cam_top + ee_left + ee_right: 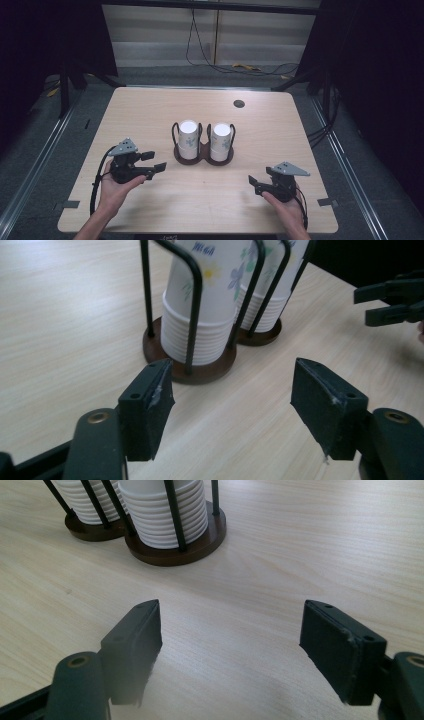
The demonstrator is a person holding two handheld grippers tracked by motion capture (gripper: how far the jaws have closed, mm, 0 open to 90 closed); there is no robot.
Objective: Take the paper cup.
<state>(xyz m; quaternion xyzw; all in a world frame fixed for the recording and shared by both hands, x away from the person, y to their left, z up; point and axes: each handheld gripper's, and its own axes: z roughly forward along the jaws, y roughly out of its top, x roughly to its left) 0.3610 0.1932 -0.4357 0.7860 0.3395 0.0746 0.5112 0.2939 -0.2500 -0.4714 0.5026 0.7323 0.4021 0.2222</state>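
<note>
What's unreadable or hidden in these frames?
- Left cup stack: top and print cut off by the top edge of the left gripper view.
- Right cup stack: upper part cut off by the right gripper view's top edge.
- Cup count: rims too fine to count in any view.
- Holder: too small in the high view to tell whether its two bases are joined.

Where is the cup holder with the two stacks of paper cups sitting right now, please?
In the high view, the cup holder stands near the table's middle, ahead of and between the left gripper and right gripper, touching neither.
</note>
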